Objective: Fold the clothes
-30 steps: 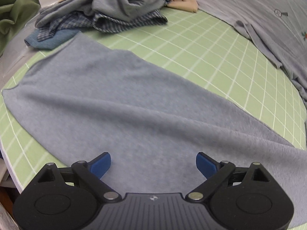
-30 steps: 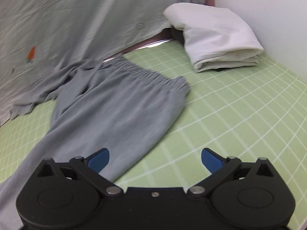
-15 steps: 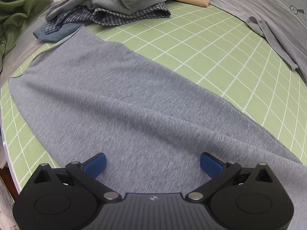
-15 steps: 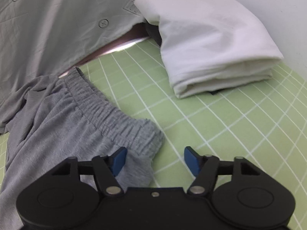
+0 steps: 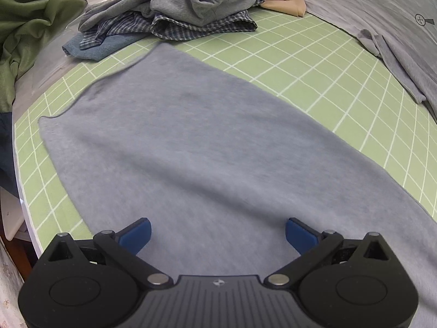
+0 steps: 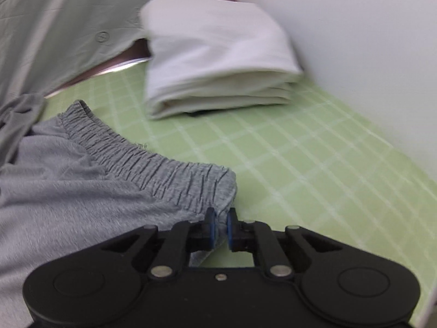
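Green gridded matting [image 5: 314, 63] covered the work surface, with a grey bed sheet [image 5: 382, 2] bordering it on the far side. Grey trousers [image 5: 191, 142] lay spread flat across the mat, one leg stretching away ahead of the left claw [image 5: 217, 235]. That claw hung low over the leg with its blue pads [image 5: 136, 233] set wide apart, clasping nothing, the fabric filling the gap between them. Beyond the leg's far hem, well ahead of the left claw, sat a heap of unfolded clothes [image 5: 191, 8]: a grey hooded top over checked shirts, blue denim and a tan garment. Green cloth [image 5: 27, 41] bunched up off the mat to the claw's far left.

At the other end of the trousers, the right claw [image 6: 220, 225] was pinched onto the corner of the gathered elastic waistband [image 6: 142, 161], its pads nearly together with the grey cloth caught between them. The waistband ran off ahead and to the left of this claw. Farther ahead, apart from the trousers, a folded white garment [image 6: 215, 65] rested on the mat beside a white wall [image 6: 368, 54] at the claw's right.
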Demonstrator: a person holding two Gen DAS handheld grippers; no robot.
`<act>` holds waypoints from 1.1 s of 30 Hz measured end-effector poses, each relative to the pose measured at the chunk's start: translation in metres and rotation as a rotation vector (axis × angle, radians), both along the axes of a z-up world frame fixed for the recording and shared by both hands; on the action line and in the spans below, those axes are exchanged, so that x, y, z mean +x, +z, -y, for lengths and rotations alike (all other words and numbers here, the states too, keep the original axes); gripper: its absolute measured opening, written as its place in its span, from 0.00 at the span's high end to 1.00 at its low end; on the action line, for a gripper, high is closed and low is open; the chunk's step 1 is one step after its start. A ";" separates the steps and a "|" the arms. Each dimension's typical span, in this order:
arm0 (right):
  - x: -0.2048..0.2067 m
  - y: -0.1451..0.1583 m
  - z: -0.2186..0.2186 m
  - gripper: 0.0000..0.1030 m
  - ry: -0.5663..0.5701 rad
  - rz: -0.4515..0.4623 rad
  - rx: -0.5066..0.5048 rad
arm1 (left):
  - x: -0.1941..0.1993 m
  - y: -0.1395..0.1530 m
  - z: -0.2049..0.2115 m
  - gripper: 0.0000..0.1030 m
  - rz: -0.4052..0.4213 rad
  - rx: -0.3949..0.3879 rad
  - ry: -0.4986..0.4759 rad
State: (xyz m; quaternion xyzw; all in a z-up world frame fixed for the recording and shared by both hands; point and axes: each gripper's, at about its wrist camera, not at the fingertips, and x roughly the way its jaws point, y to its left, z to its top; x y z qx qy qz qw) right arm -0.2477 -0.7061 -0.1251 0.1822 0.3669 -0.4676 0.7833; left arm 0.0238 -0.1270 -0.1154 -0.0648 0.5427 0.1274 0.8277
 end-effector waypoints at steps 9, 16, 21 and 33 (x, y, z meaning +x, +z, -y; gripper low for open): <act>-0.087 -0.005 0.040 0.90 -0.248 -0.029 -0.026 | -0.017 -0.009 -0.011 0.00 -0.008 -0.017 -0.004; -0.075 0.009 0.033 0.80 -0.264 -0.012 -0.070 | -0.026 -0.010 -0.021 0.00 -0.001 -0.022 -0.002; -0.064 0.020 0.027 0.45 -0.270 0.003 -0.103 | -0.019 -0.010 -0.022 0.00 -0.010 -0.018 -0.015; 0.034 0.027 0.003 0.32 -0.063 0.070 -0.060 | 0.027 -0.008 0.009 0.00 -0.003 0.005 -0.096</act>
